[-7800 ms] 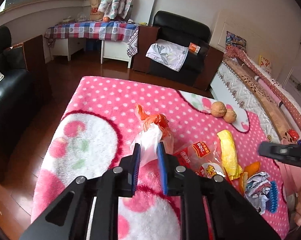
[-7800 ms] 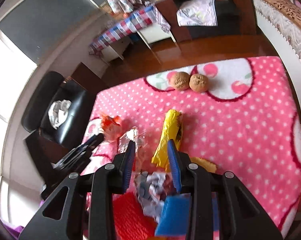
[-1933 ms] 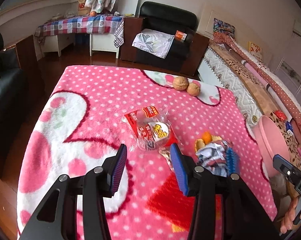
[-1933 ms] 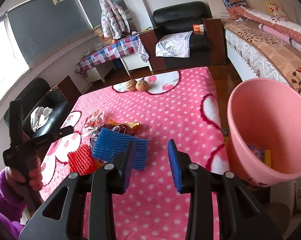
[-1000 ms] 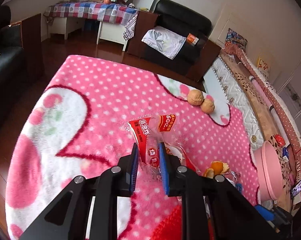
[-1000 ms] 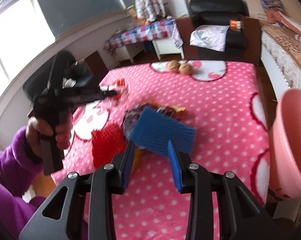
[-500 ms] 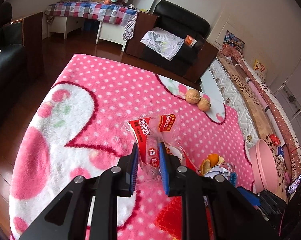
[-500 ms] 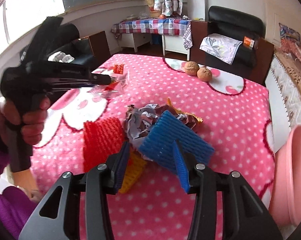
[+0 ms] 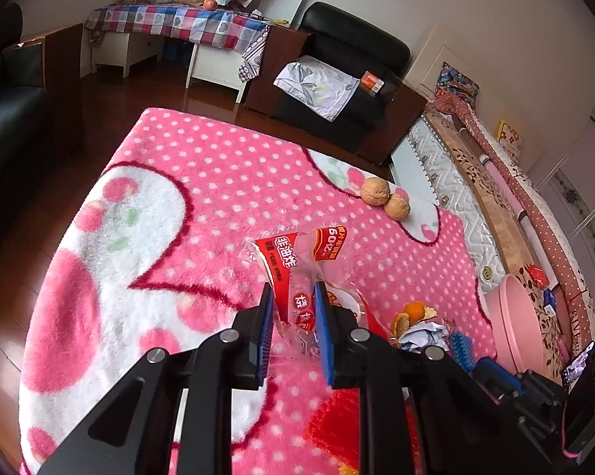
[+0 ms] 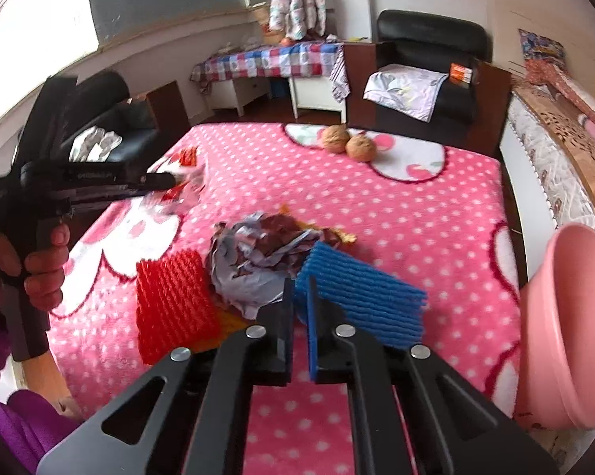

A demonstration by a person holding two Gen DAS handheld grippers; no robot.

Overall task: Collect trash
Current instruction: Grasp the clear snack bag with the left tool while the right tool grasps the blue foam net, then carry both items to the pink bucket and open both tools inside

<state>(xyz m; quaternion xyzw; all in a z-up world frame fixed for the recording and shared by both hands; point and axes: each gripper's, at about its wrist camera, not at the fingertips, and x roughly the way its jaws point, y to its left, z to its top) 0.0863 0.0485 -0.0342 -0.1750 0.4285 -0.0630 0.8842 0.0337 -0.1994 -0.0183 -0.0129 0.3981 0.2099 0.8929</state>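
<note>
My left gripper (image 9: 293,301) is shut on a clear plastic wrapper with red labels (image 9: 297,255) and holds it above the pink dotted blanket (image 9: 218,182). It also shows in the right wrist view (image 10: 171,182). My right gripper (image 10: 300,293) is shut on the edge of a blue foam net (image 10: 364,301). Beside it lie crumpled paper (image 10: 254,261) and a red foam net (image 10: 171,297). Orange peel (image 9: 412,314) lies by the pile. A pink bin (image 10: 574,328) stands at the blanket's right edge.
Two walnuts (image 9: 384,198) lie at the far side of the blanket. A black armchair (image 9: 337,91) and a checked-cloth table (image 9: 179,27) stand beyond. A bed (image 9: 515,206) runs along the right. A black sofa (image 9: 4,118) is at left.
My right gripper has closed on the blue foam net. My left gripper keeps hold of the wrapper, with the view shifted a little.
</note>
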